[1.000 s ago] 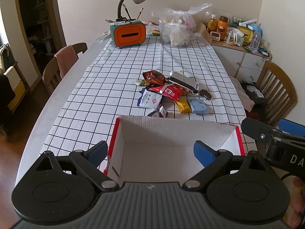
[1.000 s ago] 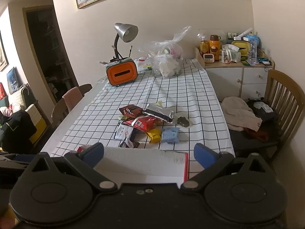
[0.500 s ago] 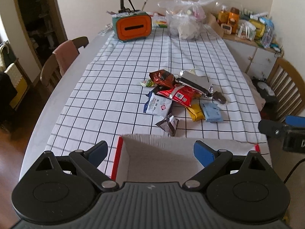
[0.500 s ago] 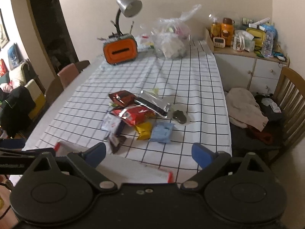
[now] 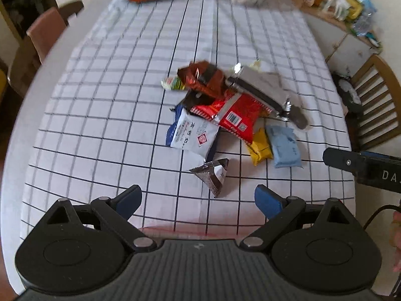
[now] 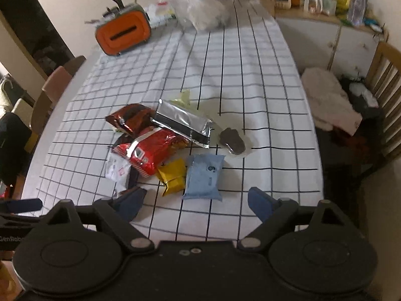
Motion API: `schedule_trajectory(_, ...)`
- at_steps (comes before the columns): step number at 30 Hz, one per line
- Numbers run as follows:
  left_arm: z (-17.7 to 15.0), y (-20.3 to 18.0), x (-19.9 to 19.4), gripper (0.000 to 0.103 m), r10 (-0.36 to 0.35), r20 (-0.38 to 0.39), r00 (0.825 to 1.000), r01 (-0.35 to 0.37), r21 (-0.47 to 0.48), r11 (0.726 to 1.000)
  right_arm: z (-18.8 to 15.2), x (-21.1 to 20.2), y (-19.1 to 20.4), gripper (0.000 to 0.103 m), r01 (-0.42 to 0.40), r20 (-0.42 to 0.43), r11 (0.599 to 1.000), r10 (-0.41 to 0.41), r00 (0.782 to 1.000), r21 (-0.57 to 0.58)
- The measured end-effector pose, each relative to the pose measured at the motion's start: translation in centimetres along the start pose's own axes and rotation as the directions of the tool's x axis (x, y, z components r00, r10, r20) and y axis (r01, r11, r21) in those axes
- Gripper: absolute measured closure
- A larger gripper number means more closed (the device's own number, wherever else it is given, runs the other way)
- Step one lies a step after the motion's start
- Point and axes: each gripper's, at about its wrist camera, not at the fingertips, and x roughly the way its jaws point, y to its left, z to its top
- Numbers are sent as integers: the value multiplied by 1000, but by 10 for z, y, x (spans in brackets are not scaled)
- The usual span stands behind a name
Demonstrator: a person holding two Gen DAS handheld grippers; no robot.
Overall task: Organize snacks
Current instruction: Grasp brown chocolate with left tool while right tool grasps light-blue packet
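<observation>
**Reaching for the first packets**

Hovering above the near edge of the pile, both grippers hold nothing. The left gripper (image 5: 198,197) has its fingers spread wide, and the small dark triangular packet (image 5: 212,175) lies on the checked tablecloth (image 5: 100,130) just ahead of the gap between them. The right gripper (image 6: 194,200) is equally wide apart, with the light blue packet (image 6: 204,176) and the yellow packet (image 6: 173,175) just beyond its tips.

The snacks sit in a loose heap at mid-table: a red packet (image 5: 234,118) lies over a white packet with blue edging (image 5: 191,135), with a brown foil bag (image 5: 203,79) and a long silver bar (image 5: 258,89) behind. A dark round biscuit (image 6: 231,141) sits apart on the right side of the heap.

Taking the loose outliers first looks wisest, since they touch little else. The triangular packet probably needs a low, level approach so the fingers close across its flat sides rather than skid over the foil. Foil wrappers are likely slippery, so a firm, centred pinch seems best. A faint red strip shows just in front of the left gripper body; what it belongs to is too blurred to tell.
</observation>
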Motion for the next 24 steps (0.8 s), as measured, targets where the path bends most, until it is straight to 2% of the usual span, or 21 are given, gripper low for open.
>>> schedule_trajectory(6,21,7,44,7,4,-105,994,-13,-91,996,19,47,-8,18,18,-107,1000,-15,994,26)
schedule_trajectory(8,25,6,55,13,9,-131,991,-23,-108,994,22,63,-9,21,8,-149,1000,-5,989,22)
schedule_trajectory(12,31,2,76,15,-5,-185,983,-17,-122,992,23,84,-7,23,-2,-197,1000,5,980,18)
schedule_trajectory(16,35,-3,93,34,-10,-250,968,-25,-137,990,23,100,0,25,7,-235,1000,-12,972,-22)
schedule_trajectory(21,44,-10,102,35,-10,-275,961,-30,-142,989,22,115,4,29,28,-267,998,-43,963,-60)
schedule_trajectory(24,48,-10,112,36,-38,-328,944,-17,-163,986,22,121,6,33,28,-278,997,-47,959,-72)
